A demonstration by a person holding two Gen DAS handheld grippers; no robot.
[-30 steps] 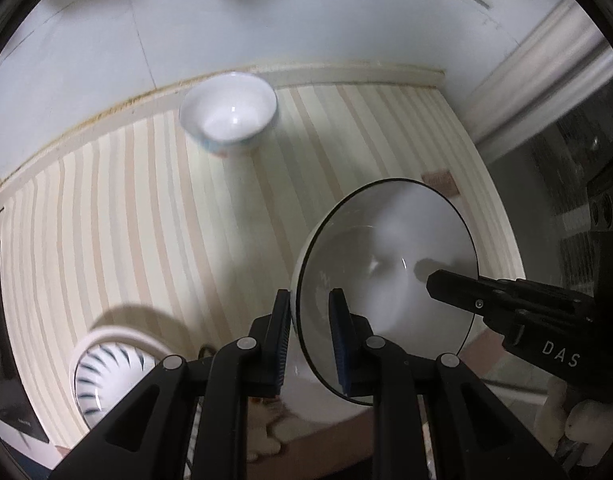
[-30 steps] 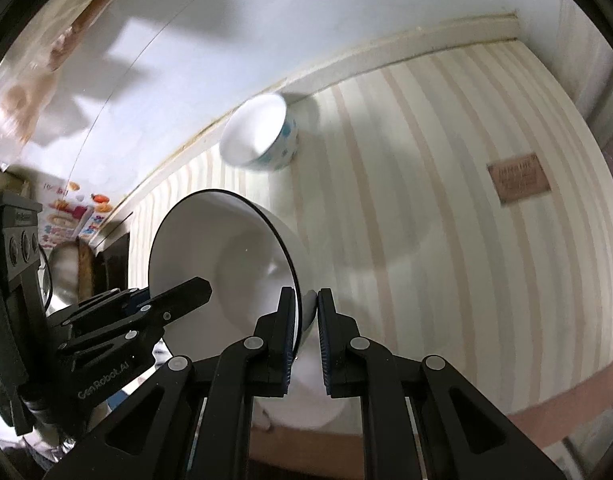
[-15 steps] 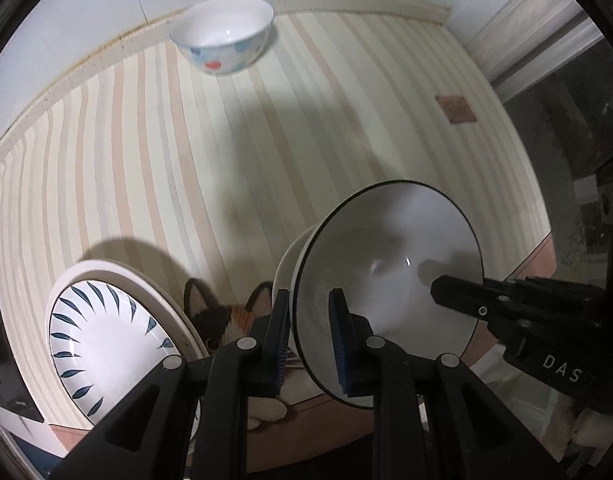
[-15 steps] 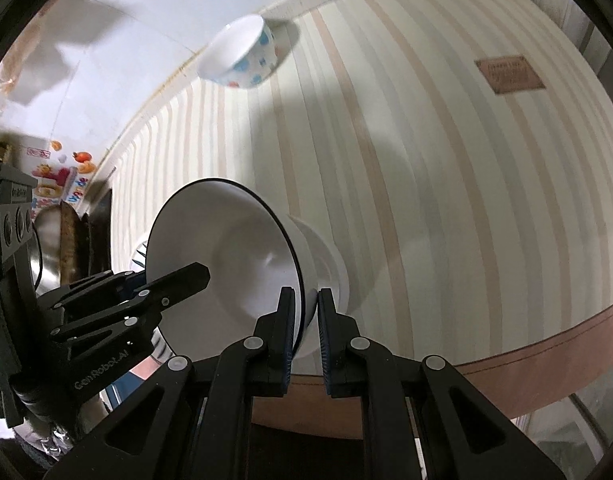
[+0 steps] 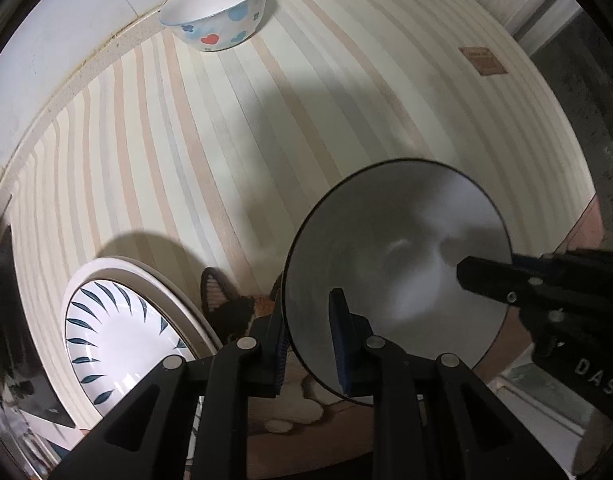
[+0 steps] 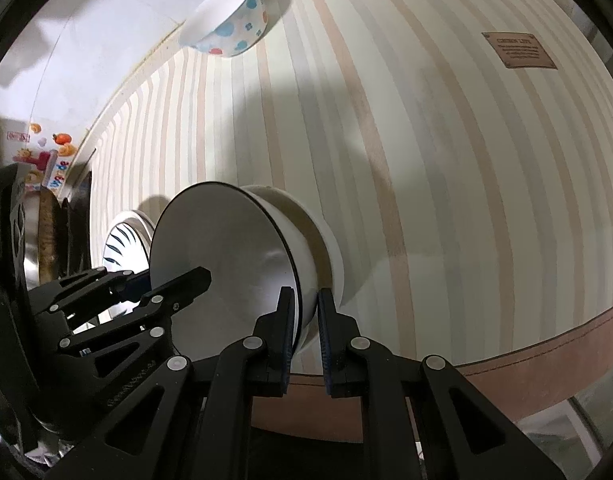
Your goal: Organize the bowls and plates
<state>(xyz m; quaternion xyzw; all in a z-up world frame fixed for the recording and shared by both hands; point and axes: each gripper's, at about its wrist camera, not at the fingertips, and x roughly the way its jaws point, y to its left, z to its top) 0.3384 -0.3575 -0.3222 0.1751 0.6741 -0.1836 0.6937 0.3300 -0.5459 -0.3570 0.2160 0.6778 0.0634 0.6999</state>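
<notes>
A white bowl with a black rim (image 5: 398,268) is held by both grippers over the striped table mat. My left gripper (image 5: 308,312) is shut on its near-left rim. My right gripper (image 6: 306,308) is shut on its right rim and shows in the left wrist view (image 5: 490,276). The bowl (image 6: 222,264) sits in or just above a second white bowl (image 6: 326,248); I cannot tell if they touch. A bowl with coloured hearts and dots (image 5: 214,12) stands at the far edge by the wall. A plate with blue leaf marks (image 5: 114,336) lies at the near left.
The striped mat (image 5: 346,120) has a brown label (image 5: 482,60) at the far right and a cat picture (image 5: 230,304) near the plate. A tiled wall (image 6: 66,20) backs the table. Dark kitchen items (image 6: 38,232) stand at the left.
Both grippers have pulled back and lowered with the black-rimmed bowl, so the far bowl looks farther up. The leaf plate and cat picture have come into view, and the bowl sits over the second bowl.
</notes>
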